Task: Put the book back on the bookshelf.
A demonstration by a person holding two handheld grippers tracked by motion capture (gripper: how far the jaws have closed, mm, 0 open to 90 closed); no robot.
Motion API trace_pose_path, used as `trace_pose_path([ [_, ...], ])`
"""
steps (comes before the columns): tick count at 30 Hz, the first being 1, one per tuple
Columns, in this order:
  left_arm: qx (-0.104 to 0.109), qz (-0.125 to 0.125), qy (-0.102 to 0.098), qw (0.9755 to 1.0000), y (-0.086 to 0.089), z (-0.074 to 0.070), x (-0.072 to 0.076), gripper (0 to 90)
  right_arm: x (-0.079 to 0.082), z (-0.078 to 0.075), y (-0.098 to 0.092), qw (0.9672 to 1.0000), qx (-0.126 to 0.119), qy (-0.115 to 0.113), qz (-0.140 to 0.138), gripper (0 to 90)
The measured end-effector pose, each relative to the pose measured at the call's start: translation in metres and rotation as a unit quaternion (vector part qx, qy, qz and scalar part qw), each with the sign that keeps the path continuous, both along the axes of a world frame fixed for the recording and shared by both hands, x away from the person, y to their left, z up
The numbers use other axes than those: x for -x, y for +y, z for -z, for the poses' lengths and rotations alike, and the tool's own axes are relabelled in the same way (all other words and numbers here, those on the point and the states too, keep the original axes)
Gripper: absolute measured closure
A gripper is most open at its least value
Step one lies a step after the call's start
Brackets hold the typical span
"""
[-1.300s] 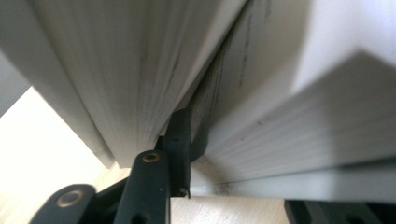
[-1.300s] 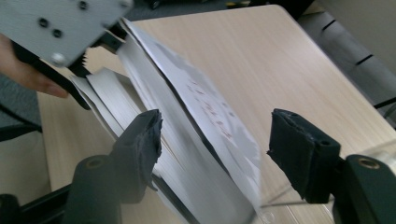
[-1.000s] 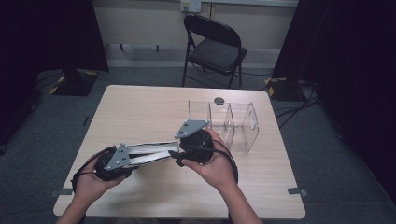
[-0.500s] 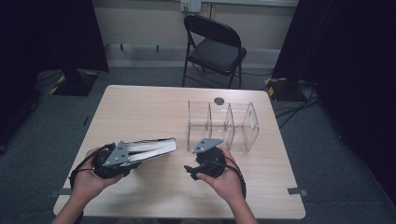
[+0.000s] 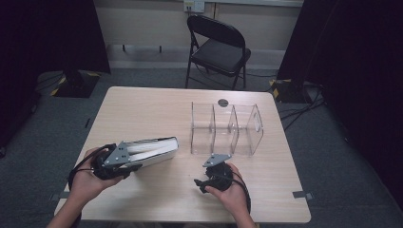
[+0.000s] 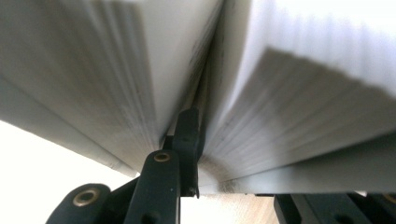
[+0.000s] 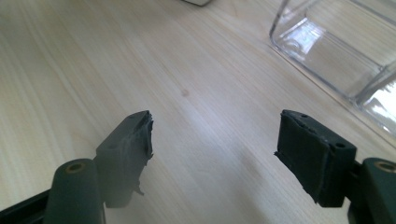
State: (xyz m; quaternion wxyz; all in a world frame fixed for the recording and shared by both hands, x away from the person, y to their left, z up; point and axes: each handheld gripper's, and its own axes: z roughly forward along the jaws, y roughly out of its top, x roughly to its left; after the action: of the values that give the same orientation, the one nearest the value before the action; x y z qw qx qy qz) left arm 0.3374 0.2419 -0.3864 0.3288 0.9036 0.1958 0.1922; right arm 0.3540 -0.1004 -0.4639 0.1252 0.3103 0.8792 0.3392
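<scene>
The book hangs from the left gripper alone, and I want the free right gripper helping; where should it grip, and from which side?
Probably the book's far end, from its right. It lies level, pointing right from the left gripper; the right gripper's jaws stand open over bare table.

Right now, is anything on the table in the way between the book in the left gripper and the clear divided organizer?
Nothing visible. The book is held in the left gripper, and the wooden table between it and the clear organizer is bare. The right gripper sits open nearer the front edge, off that line.
</scene>
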Motion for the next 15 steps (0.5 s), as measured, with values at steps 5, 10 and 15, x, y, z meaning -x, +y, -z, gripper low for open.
trace_pose_path([
  [5,-0.016,-0.001,0.012,0.9998,-0.001,-0.006,-0.002,71.2,0.0,0.011,-0.006,1.0,0.005,0.001,0.008,24.5],
  [10,-0.017,-0.002,0.018,0.9997,-0.001,-0.009,-0.006,72.5,0.002,0.02,-0.009,0.9999,0.007,-0.002,0.015,22.4],
  [15,-0.022,-0.003,0.03,0.9993,-0.002,-0.012,-0.009,73.5,0.004,0.026,-0.012,0.9994,0.016,-0.008,0.029,19.0],
])
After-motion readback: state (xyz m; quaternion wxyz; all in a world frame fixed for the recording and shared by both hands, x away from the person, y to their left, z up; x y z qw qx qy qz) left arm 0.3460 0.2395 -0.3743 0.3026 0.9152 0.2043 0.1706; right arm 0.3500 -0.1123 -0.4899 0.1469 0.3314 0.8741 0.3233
